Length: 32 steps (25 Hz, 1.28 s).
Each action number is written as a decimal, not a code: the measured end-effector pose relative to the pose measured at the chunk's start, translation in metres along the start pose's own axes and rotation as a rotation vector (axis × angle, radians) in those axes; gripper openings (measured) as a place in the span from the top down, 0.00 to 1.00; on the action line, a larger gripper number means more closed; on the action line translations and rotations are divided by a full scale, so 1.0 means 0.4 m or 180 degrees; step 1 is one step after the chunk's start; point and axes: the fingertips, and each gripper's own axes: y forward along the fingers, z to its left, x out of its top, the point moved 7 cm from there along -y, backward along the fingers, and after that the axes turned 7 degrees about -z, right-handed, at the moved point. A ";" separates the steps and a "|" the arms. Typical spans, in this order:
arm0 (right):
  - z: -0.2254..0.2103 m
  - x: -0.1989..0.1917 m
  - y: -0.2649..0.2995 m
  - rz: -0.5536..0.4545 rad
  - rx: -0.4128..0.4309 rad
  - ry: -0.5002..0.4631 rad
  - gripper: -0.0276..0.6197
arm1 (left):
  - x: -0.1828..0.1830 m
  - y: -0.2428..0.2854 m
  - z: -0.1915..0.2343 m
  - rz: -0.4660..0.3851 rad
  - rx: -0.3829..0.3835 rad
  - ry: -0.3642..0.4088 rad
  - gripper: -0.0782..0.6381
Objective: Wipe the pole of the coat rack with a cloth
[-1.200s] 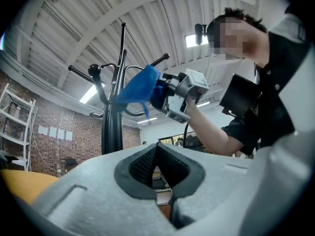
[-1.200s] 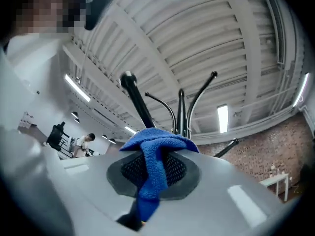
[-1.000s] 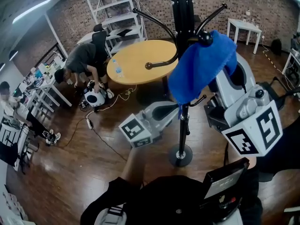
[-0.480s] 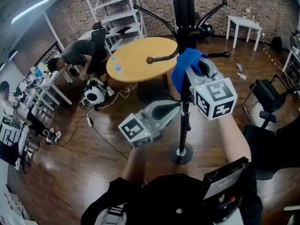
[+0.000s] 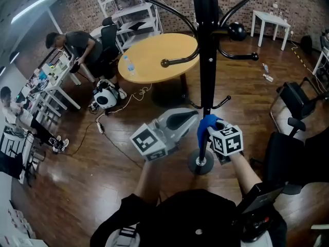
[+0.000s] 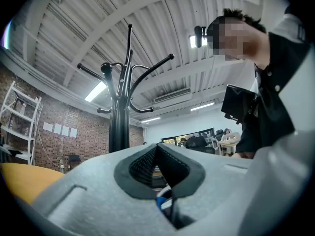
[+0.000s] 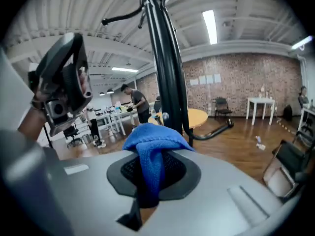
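The black coat rack pole (image 5: 205, 60) rises from its round base (image 5: 200, 163) in the middle of the head view. A blue cloth (image 5: 206, 128) is pressed against the low part of the pole, just above the base. My right gripper (image 5: 209, 133) is shut on this cloth; in the right gripper view the cloth (image 7: 151, 144) bulges out between the jaws, with the pole (image 7: 170, 82) right behind it. My left gripper (image 5: 191, 118) hovers just left of the pole, jaws shut with nothing held. In the left gripper view (image 6: 157, 149) the pole (image 6: 118, 127) stands off to the left.
A round yellow table (image 5: 154, 58) stands behind the rack. A black chair (image 5: 295, 99) is at the right. People work at desks (image 5: 46, 86) on the left. A white device (image 5: 105, 98) and cables lie on the wooden floor. Curved hooks (image 5: 177, 60) jut from the pole.
My right gripper slid the blue cloth down the pole, from the top hooks to just above the base. The left gripper stayed where it was.
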 end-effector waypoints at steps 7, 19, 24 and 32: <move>0.043 -0.002 -0.129 0.0090 0.0447 0.0506 0.91 | -0.013 -0.013 0.021 0.0021 0.0073 -0.0044 0.89; 0.027 0.226 -0.040 -0.1050 -0.0160 -0.0183 0.91 | -0.016 -0.023 0.015 -0.0024 -0.0009 -0.0015 0.89; 0.094 0.556 -0.178 -0.2122 -0.0213 -0.0529 0.91 | 0.000 -0.023 0.014 -0.0079 -0.0055 0.0004 0.89; 0.265 0.747 -0.407 -0.3028 0.0076 -0.1071 0.91 | 0.003 -0.028 0.020 -0.0121 -0.0129 0.0006 0.89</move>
